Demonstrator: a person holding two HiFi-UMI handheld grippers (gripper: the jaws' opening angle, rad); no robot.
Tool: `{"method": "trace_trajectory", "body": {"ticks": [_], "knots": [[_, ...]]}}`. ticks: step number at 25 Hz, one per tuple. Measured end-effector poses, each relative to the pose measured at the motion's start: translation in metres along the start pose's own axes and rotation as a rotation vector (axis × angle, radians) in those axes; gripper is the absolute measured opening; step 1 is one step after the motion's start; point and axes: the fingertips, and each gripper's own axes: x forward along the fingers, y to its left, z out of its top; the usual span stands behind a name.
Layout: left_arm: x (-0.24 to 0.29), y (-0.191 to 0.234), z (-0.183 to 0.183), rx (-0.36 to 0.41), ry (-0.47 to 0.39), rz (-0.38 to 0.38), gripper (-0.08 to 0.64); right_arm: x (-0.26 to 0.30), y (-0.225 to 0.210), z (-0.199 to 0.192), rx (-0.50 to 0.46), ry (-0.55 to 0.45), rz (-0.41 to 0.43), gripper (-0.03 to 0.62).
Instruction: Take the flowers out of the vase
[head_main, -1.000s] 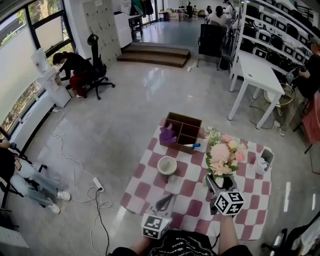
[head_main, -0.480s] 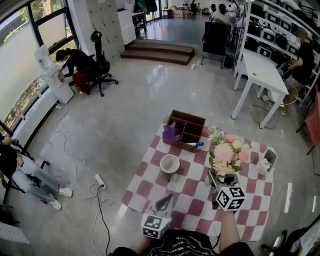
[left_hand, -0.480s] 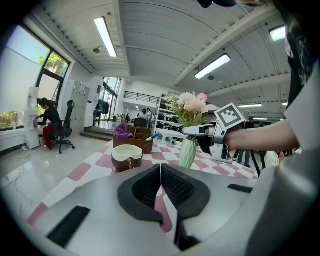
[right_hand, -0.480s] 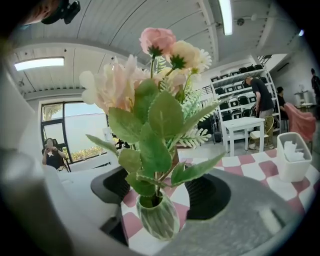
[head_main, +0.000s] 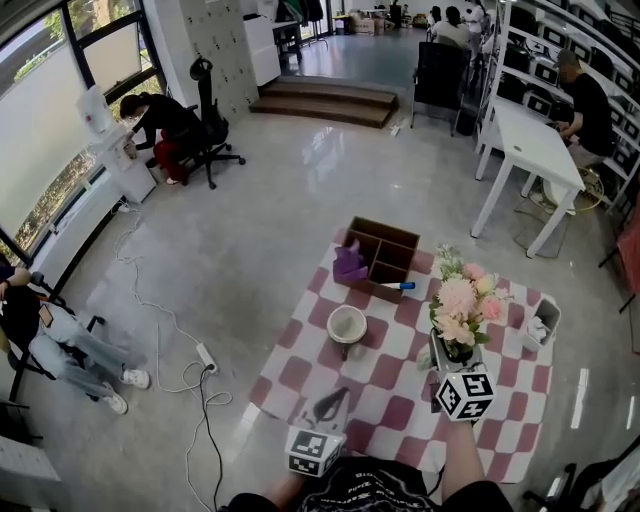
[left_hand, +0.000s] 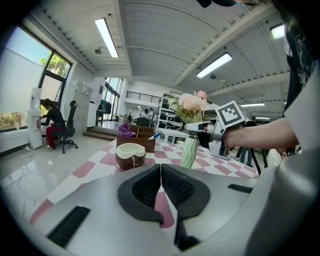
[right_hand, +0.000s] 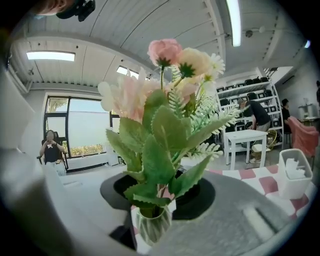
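Note:
A bouquet of pink and cream flowers (head_main: 462, 305) stands in a pale green ribbed vase (head_main: 452, 352) on the red-and-white checkered cloth (head_main: 390, 380). My right gripper (head_main: 446, 362) reaches in from the near side at the vase mouth. In the right gripper view its jaws have just been closing, and the pads hug the leafy stems (right_hand: 155, 185) just above the vase (right_hand: 152, 225). My left gripper (head_main: 335, 398) hovers low over the cloth to the left. Its jaws (left_hand: 160, 172) are shut with nothing between them. From there the vase (left_hand: 189, 151) and flowers (left_hand: 191, 106) show ahead.
A brown-and-cream bowl (head_main: 347, 325) sits left of the vase. Behind it stands a wooden divided box (head_main: 380, 252) with a purple cloth (head_main: 350, 265) and a blue pen (head_main: 397, 286). A small white container (head_main: 540, 325) stands at the cloth's right edge. A cable lies on the floor to the left.
My right gripper has closed in on the bouquet's stems at the vase mouth and turned a little. The left gripper has stayed where it was.

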Motion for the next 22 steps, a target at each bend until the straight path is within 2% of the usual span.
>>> {"method": "trace_trajectory", "body": {"ticks": [5,12,22], "knots": [[-0.003,0.005,0.000,-0.001,0.000,0.016,0.011,-0.001,0.002,0.012,-0.013,-0.051,0.000,0.140],[-0.003,0.003,0.000,0.003,-0.010,0.000,0.011,-0.006,0.007,0.027,-0.023,-0.091,0.005,0.129],[-0.005,0.001,0.002,0.009,-0.015,-0.010,0.011,-0.024,0.020,0.086,-0.071,-0.250,0.026,0.112]]}}
